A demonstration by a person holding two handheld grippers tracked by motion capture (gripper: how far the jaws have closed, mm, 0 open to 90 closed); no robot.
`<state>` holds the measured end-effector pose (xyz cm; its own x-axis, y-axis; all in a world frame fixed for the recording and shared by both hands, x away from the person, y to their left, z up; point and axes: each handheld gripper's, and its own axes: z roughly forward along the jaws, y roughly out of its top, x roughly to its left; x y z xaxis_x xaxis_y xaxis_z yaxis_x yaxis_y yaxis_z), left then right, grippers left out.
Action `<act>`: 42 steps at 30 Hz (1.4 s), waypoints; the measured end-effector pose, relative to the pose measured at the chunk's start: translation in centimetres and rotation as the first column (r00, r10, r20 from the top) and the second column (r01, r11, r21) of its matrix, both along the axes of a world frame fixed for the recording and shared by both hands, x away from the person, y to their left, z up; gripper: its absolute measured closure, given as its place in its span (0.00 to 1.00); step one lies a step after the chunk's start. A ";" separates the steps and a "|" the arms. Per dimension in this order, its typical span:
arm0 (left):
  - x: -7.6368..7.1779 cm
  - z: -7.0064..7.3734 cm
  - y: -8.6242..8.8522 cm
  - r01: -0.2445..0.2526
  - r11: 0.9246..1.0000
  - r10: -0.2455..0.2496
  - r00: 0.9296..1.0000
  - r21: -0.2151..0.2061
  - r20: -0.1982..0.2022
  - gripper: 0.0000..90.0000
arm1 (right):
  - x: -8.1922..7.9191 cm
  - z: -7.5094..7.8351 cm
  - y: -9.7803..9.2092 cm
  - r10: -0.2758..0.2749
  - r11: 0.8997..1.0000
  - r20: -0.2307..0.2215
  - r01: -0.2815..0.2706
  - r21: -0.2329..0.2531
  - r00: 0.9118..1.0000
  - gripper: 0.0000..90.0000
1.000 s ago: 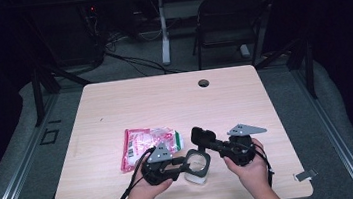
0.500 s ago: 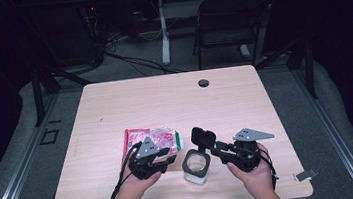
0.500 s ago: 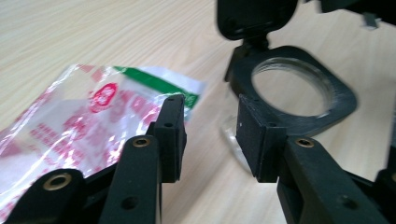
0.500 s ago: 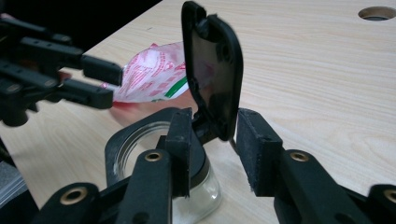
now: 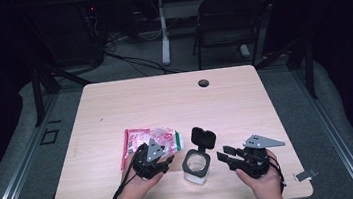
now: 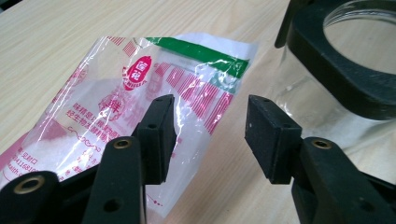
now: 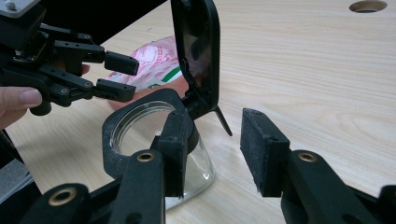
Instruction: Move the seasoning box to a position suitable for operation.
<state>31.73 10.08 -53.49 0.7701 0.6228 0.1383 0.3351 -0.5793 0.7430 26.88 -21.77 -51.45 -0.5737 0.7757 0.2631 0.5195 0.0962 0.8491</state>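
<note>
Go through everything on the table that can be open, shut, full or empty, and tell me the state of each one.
Jar: upright on the table, looks empty.
Jar lid: flipped open, standing up from its hinge.
Pink bag: lying flat, white powder inside, whether sealed I cannot tell.
Left gripper: open, jaws over the bag's corner, holding nothing.
Right gripper: open, beside the jar, holding nothing.

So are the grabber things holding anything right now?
No, nothing is held. The left gripper is open, its jaws just over the corner of the bag. The right gripper is open too, beside the jar.
</note>
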 end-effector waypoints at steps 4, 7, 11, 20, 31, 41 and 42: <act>0.0 -0.5 -0.3 -0.012 0.999 0.010 0.999 0.050 0.031 0.56 | 0.0 -0.3 -0.1 -0.003 1.000 -0.004 0.003 0.005 1.000 0.69; 0.2 -1.0 -0.5 -0.019 0.997 0.015 0.999 0.078 0.052 0.56 | 0.0 -0.3 -0.3 -0.009 1.000 -0.008 0.009 0.010 1.000 0.69; 0.5 -1.4 -0.5 -0.033 0.996 0.029 0.998 0.085 0.051 0.57 | 0.0 -0.4 -0.4 -0.016 1.000 -0.008 0.016 0.015 1.000 0.69; 1.0 -1.7 -0.1 -0.044 0.997 0.041 0.998 0.066 0.057 0.63 | 0.0 -0.9 -0.3 -0.022 1.000 -0.020 0.022 0.010 1.000 0.68; 0.8 -1.4 0.7 -0.067 0.998 0.067 0.996 0.000 0.052 0.79 | -0.3 -1.5 -1.1 -0.051 0.998 -0.035 0.052 0.026 0.998 0.67; 1.5 -1.6 1.8 -0.101 0.990 0.100 0.995 -0.094 -0.010 0.81 | -0.3 -1.8 -1.3 -0.062 0.997 -0.046 0.063 0.033 0.997 0.67; 1.6 -1.6 1.9 -0.102 0.990 0.101 0.995 -0.102 -0.015 0.82 | -0.3 -1.9 -1.2 -0.060 0.998 -0.047 0.061 0.030 0.997 0.67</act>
